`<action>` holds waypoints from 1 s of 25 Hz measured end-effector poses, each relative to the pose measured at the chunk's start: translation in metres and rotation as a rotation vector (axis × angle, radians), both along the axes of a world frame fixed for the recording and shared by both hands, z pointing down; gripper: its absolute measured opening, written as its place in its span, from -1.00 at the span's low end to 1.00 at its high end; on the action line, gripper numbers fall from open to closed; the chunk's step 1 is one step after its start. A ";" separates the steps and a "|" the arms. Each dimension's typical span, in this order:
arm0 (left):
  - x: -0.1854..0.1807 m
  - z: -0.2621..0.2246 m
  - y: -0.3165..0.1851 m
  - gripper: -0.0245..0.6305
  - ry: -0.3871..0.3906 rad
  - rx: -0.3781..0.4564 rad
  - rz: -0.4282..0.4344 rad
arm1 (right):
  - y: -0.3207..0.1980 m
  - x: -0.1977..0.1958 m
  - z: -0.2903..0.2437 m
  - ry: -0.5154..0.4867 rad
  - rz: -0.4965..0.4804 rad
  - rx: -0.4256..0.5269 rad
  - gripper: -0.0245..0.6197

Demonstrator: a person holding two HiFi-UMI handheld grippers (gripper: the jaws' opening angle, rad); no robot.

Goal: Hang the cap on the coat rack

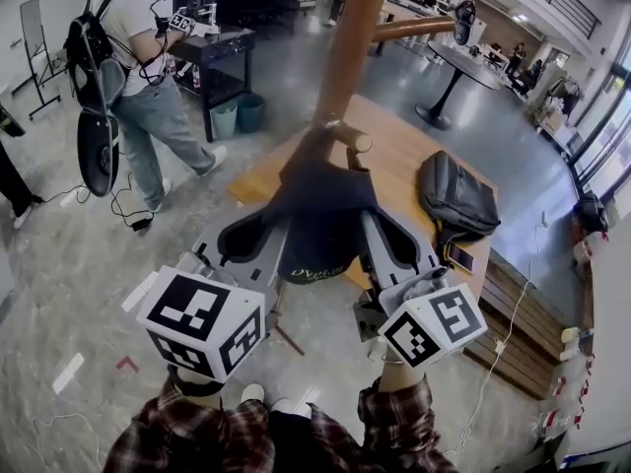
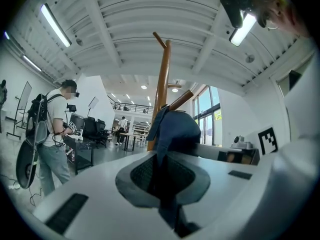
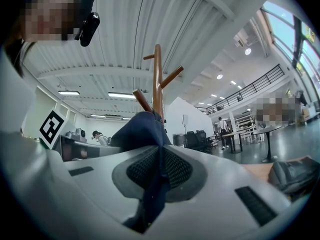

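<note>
The left gripper [image 2: 162, 180] and right gripper [image 3: 157, 176] are each pinching the navy cap [image 1: 321, 215] shut-jawed, holding it at the coat rack [image 1: 347, 37], seemingly over a low peg [image 1: 352, 138]. The person should be seating the crown fully before releasing.

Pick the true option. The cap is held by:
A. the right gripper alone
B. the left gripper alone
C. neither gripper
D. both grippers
D: the left gripper and the right gripper each show jaws pinched on the dark fabric of the cap.
</note>
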State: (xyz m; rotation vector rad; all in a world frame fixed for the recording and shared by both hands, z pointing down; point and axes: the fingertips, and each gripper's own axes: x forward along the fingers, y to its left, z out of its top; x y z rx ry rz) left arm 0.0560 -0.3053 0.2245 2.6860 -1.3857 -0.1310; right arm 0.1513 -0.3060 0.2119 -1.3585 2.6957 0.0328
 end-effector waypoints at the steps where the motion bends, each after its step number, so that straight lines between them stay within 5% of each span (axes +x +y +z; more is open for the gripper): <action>1: 0.000 0.000 -0.001 -0.84 0.003 -0.001 -0.001 | 0.000 0.000 0.000 -0.001 0.000 0.003 -0.83; 19: -0.012 -0.015 0.012 -0.83 0.043 0.050 -0.021 | 0.024 0.007 -0.018 -0.006 0.015 0.083 -0.74; 25: -0.019 -0.024 0.016 -0.54 0.035 0.091 -0.032 | 0.032 0.006 -0.023 -0.006 0.010 0.104 -0.66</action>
